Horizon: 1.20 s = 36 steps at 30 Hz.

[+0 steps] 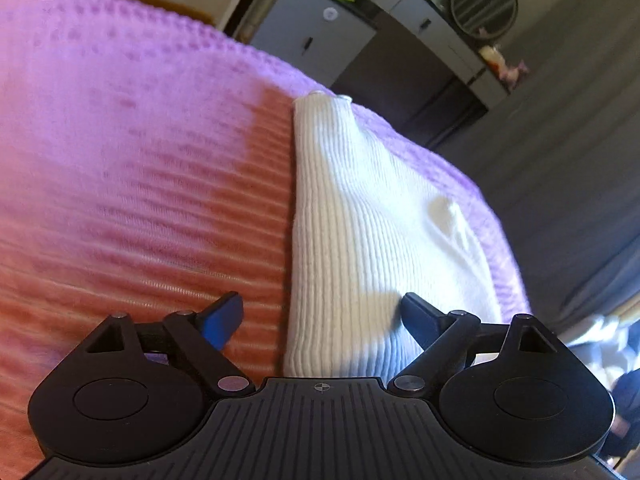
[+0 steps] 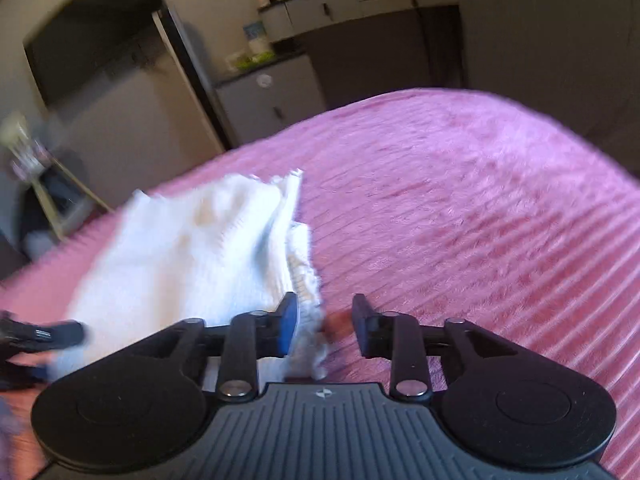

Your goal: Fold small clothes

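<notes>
A white ribbed knit garment [image 1: 360, 216] lies folded on a pink ribbed bedspread [image 1: 140, 160]. My left gripper [image 1: 322, 312] is open, its fingers straddling the garment's near left edge without holding it. In the right wrist view the garment [image 2: 192, 248] lies to the left, with a frilly edge [image 2: 308, 288] hanging between the fingers. My right gripper [image 2: 326, 320] is open, with the cloth's edge against its left finger [image 2: 289, 320]. The left gripper's finger [image 2: 60, 334] shows at the far left, at the garment's other side.
The bedspread [image 2: 480, 220] extends to the right of the garment. Behind the bed stand grey cabinets [image 1: 312, 36] with bottles on top, a round fan [image 1: 484, 4] and a small stand [image 2: 48, 184]. The bed edge [image 1: 512, 248] drops off just right of the garment.
</notes>
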Available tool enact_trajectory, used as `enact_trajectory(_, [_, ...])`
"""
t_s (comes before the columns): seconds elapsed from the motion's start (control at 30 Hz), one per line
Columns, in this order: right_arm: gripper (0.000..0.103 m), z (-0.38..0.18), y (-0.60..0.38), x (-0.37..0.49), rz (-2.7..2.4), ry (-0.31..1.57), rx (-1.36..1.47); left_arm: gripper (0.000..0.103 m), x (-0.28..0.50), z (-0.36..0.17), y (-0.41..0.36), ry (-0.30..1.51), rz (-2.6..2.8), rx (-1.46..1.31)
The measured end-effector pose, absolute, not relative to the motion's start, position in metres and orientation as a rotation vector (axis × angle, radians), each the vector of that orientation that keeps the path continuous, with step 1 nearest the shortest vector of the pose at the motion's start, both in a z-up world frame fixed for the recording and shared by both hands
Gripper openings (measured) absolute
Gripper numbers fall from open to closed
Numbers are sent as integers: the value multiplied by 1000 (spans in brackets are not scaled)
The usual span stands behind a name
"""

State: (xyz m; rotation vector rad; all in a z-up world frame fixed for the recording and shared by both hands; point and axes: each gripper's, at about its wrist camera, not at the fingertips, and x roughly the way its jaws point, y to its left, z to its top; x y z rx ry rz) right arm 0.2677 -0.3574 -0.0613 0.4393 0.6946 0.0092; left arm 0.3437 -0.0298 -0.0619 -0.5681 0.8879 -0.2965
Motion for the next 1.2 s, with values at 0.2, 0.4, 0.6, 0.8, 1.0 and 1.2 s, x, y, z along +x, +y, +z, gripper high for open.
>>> enact_trajectory(0.2, [86,-78,-395,278,266,718,858,93,363,-72,-34,925,-417,-677])
enact_trajectory(0.4, [82,-92,-376,301,305,760,890,62,377,-71,-55,976,-404,-612])
enact_trajectory(0.6, [40,-72,-343,305,266,783,731,45,355,-42,-38,929,-434,-633])
enact_trajectory(0.8, [39,-41,-291,268,447,735,680,51,275,-8,8,880,-326,-481])
enact_trajectory(1.0, [50,-51,-259,211,325,764,586,66,198,-17,46,903,-91,-364])
enact_trajectory(1.2, [42,-11,-210,176,286,630,327,87,194,4,47,781,-11,-380])
